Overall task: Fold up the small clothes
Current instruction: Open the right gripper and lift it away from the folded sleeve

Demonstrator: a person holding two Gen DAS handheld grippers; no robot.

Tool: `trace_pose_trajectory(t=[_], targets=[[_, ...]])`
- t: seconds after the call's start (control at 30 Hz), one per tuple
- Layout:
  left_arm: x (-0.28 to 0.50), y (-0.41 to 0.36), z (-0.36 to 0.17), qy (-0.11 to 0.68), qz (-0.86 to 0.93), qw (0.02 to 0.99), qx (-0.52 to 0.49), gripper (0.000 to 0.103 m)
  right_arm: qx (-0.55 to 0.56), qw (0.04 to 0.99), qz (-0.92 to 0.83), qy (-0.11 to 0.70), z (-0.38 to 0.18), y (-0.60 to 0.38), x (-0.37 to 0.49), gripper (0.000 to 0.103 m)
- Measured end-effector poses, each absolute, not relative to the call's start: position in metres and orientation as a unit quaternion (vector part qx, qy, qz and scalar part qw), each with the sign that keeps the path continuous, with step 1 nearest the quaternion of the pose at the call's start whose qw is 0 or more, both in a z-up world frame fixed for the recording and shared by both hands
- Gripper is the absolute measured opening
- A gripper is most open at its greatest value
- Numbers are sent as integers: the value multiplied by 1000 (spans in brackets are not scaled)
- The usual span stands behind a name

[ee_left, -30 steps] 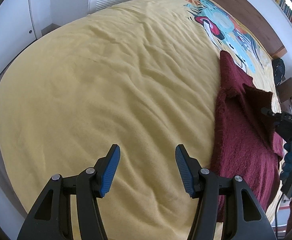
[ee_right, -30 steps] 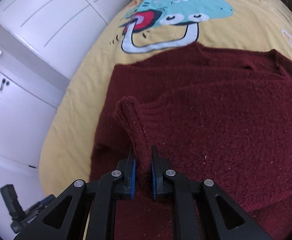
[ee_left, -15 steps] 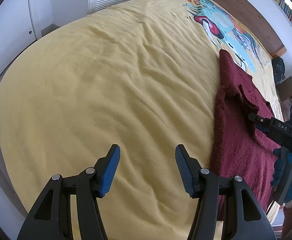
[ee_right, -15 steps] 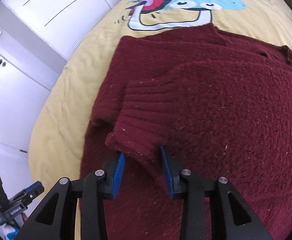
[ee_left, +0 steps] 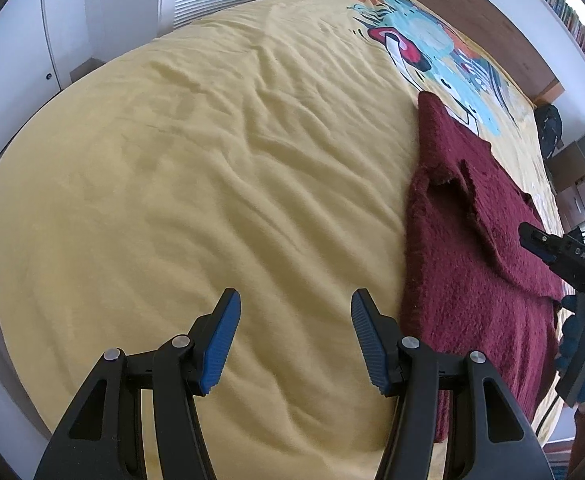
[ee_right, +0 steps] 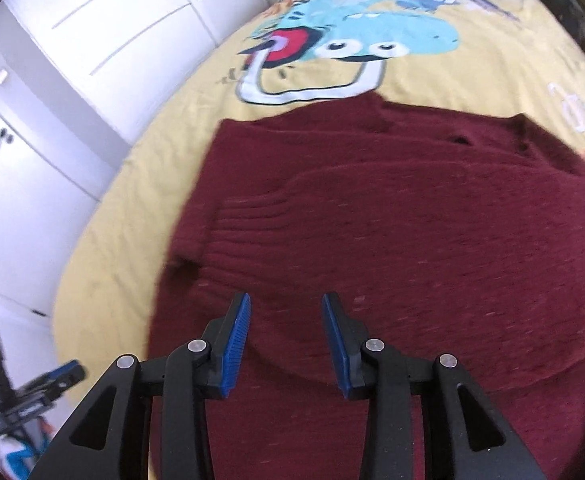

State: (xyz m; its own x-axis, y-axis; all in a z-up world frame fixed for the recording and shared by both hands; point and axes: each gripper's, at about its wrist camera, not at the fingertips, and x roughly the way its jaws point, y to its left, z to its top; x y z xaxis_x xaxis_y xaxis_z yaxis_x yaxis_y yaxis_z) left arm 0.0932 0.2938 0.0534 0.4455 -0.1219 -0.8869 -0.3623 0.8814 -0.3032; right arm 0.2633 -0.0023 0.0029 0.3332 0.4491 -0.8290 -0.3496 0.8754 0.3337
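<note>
A dark red knitted sweater [ee_right: 392, 220] lies flat on the yellow bedspread [ee_left: 192, 160], with one sleeve folded across its body and the ribbed cuff [ee_right: 248, 232] lying near its left edge. My right gripper [ee_right: 286, 332] is open and empty, just above the sweater, short of the cuff. In the left wrist view the sweater [ee_left: 464, 232] lies at the right. My left gripper [ee_left: 294, 328] is open and empty over bare bedspread, left of the sweater's edge. The right gripper's tip [ee_left: 532, 236] shows there over the sweater.
The bedspread has a cartoon print [ee_right: 344, 40] beyond the sweater. White wardrobe doors [ee_right: 72, 80] stand along the bed's left side. A wooden headboard [ee_left: 472, 12] is at the far end. Boxes and a dark bag [ee_left: 548, 128] stand past the bed's right side.
My right gripper opened, let go of the sleeve cuff and pulled back a little. The cuff now lies flat on the sweater. The left gripper has hardly moved.
</note>
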Motion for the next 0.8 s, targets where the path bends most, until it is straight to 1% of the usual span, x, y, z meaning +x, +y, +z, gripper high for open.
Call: trace_pose_trajectory(t=[0.1, 0.23, 0.37, 0.6, 0.8], targets=[[94, 292, 52, 523, 73, 818, -229, 52, 28, 819, 218, 530, -13, -5, 266, 39], [94, 293, 52, 524, 78, 816, -229, 52, 39, 799, 233, 553, -35, 2, 262, 41], [95, 290, 57, 520, 81, 820, -223, 52, 47, 799, 249, 545, -30, 2, 256, 41], [104, 270, 61, 520, 70, 825, -211, 52, 28, 841, 189, 506, -7, -52, 261, 41], [114, 247, 58, 528, 55, 824, -197, 52, 27, 839, 143, 524, -35, -99, 270, 43]])
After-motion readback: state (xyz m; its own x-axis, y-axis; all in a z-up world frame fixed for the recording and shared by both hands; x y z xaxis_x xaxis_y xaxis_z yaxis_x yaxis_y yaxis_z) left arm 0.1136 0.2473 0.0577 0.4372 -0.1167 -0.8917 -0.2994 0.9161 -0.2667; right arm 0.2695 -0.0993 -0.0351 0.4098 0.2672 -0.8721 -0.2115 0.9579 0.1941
